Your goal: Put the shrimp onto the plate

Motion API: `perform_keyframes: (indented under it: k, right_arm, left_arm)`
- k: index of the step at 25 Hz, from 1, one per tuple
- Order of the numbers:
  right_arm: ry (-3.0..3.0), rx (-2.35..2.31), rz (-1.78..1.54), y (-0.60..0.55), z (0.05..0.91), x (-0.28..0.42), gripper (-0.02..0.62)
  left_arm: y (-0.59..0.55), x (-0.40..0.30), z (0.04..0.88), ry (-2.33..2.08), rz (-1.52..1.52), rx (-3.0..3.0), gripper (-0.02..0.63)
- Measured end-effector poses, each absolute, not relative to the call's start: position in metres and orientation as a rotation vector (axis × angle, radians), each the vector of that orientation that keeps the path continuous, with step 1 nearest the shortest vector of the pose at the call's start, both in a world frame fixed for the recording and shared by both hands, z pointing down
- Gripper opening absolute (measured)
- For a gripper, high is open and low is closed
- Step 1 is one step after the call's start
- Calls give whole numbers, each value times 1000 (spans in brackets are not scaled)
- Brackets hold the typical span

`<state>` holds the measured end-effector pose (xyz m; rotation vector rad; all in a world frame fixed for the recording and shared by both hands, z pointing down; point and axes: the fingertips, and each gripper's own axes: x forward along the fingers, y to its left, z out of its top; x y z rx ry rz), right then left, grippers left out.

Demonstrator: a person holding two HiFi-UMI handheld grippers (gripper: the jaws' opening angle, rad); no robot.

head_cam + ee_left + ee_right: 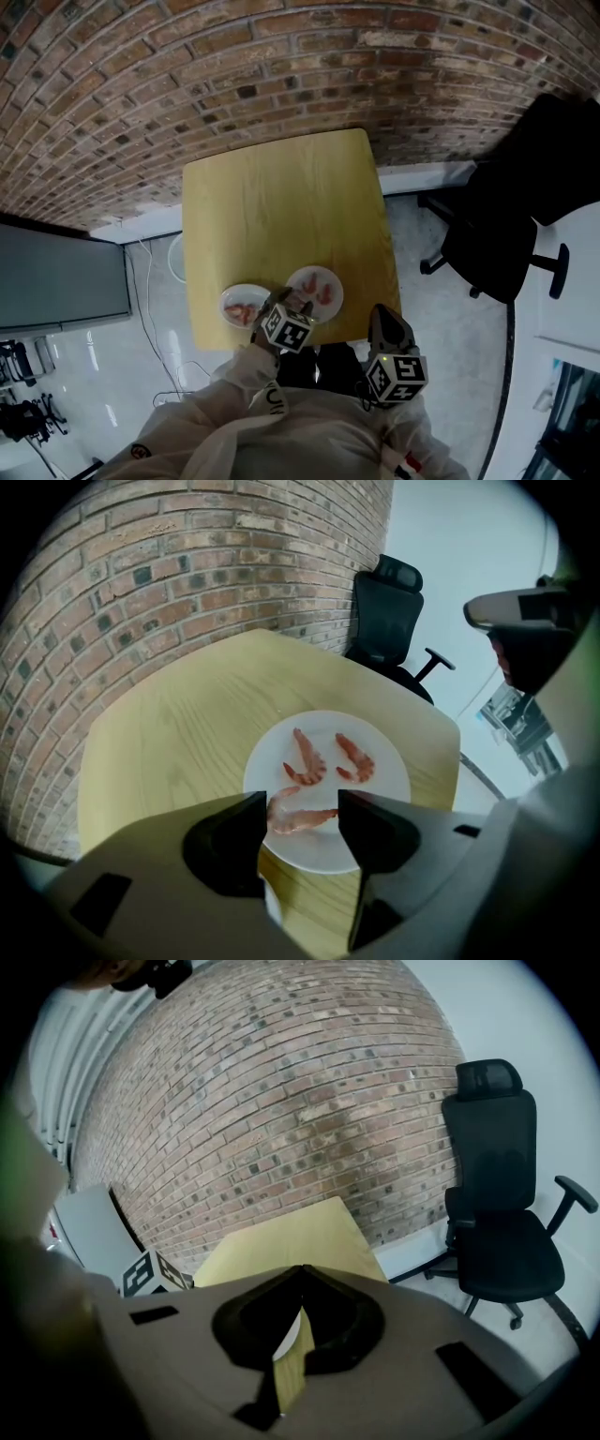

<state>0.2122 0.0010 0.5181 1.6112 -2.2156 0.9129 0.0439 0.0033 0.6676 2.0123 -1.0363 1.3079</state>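
Two white plates sit near the front edge of the yellow table. The left plate holds shrimp. The right plate carries two shrimp side by side. My left gripper hangs steeply over this plate's near side. A third shrimp spans the gap between its jaws, each end meeting a pad. My right gripper is shut and empty, off the table's front right corner.
A brick wall stands behind the table. A black office chair is to the right on the pale floor. A grey cabinet stands at the left. A cable trails on the floor beside the table.
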Motion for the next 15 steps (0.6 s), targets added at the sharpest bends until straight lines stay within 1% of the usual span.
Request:
perform_keyframes:
  k: [15]
  right_arm:
    - [-2258,1537,931,-22,527,226,23]
  left_arm:
    - [-4,48,671,-1114,1366,1932,233]
